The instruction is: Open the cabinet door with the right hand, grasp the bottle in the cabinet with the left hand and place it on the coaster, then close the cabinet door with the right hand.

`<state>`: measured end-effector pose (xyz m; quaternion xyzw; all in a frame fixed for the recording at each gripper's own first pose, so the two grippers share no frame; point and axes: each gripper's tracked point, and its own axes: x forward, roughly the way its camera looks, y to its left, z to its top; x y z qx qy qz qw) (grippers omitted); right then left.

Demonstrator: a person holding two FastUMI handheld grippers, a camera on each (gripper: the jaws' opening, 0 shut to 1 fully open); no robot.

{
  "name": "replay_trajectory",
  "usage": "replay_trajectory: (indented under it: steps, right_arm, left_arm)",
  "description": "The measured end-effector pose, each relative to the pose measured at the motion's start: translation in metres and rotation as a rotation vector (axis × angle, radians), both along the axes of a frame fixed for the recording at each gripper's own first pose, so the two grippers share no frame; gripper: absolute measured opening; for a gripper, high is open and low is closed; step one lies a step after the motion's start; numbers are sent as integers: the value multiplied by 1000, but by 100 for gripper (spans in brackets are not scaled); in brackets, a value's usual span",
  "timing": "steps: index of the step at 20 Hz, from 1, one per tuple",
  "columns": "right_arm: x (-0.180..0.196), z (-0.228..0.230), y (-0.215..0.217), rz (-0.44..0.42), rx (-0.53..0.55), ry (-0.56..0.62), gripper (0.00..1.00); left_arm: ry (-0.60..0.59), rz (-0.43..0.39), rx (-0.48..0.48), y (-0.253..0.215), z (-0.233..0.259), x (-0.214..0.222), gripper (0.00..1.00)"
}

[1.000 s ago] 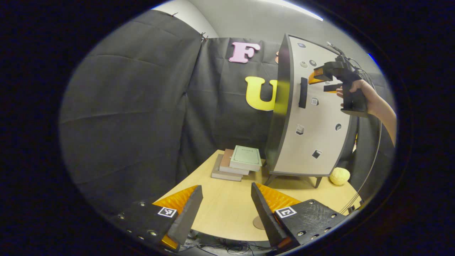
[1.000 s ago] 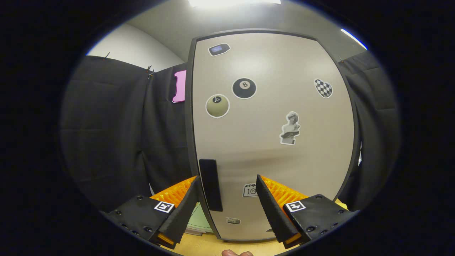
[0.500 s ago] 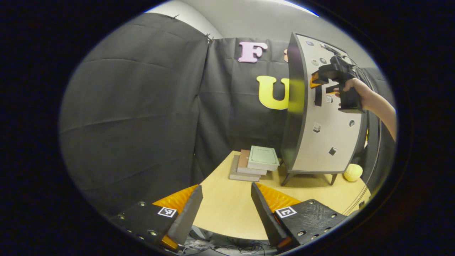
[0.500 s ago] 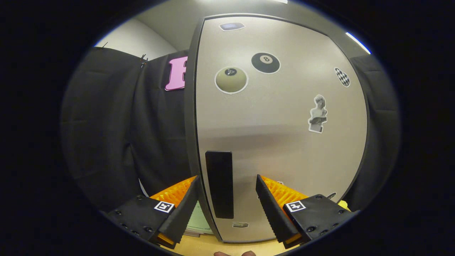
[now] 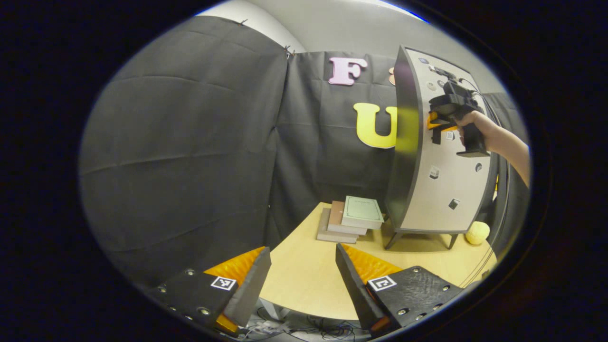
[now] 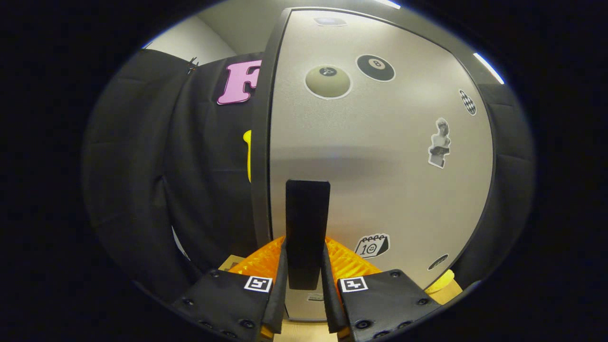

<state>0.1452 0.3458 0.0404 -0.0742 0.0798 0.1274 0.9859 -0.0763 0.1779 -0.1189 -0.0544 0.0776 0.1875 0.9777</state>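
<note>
Cabinet door (image 6: 380,156): pale grey panel in a dark frame, closed on the cabinet, carrying stickers of two billiard balls, a bust, a checkered heart and a calendar page. I see no bottle or coaster from either camera.

Door handle (image 6: 307,228): black vertical bar near the door's left edge. My right gripper (image 6: 304,289) is clamped on its lower part, both fingers pressing its sides. In the left gripper view the same right gripper (image 5: 439,124) sits at the handle, held by a hand (image 5: 468,121).

Left gripper (image 5: 303,280): fingers wide apart, holding nothing, over the near edge of the wooden table (image 5: 304,280).

Cabinet (image 5: 437,156): stands on short legs at the table's far end.

Stack of books (image 5: 354,218): just left of the cabinet.

Yellow ball (image 5: 477,232): by the cabinet's right leg.
</note>
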Motion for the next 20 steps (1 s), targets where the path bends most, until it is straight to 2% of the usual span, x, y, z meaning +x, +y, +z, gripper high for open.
replay_trajectory:
  steps: [1, 2, 6, 7, 8, 9, 10, 11, 14, 20]
  right_arm:
    - [1, -1, -1, -3, 7, 8, 38]
    - [-1, 0, -1, 2, 22, 21, 31]
    - [0, 0, -1, 44, -6, 26, 33]
    - [-1, -1, 0, 56, -10, 25, 27]
    - [-2, -2, -1, 65, 9, 34, 27]
    - [-3, -2, -1, 78, 25, 48, 21]
    - [-5, 0, -2, 93, 33, 54, 21]
    - [-5, -3, -1, 106, 27, 62, 16]
    - [-13, -2, -3, 124, 29, 65, 16]
    - [-37, 2, -8, 206, 28, 74, 15]
  left_arm:
    - [0, 2, 1, -1, -1, -2, 85]
    - [-1, 2, 2, -3, -1, -4, 85]
    - [1, 10, 9, -7, -2, -14, 82]
    - [1, 8, 9, -9, -2, -16, 82]
    - [2, 8, 11, -11, -1, -18, 82]
    - [1, 8, 16, -13, -1, -20, 82]
    - [-2, 8, 22, -15, 2, -22, 85]
    - [-6, 6, 27, -18, 3, -23, 82]
    - [-11, -6, 29, -28, 4, -26, 85]
    - [-26, -55, 40, -58, 17, -27, 83]
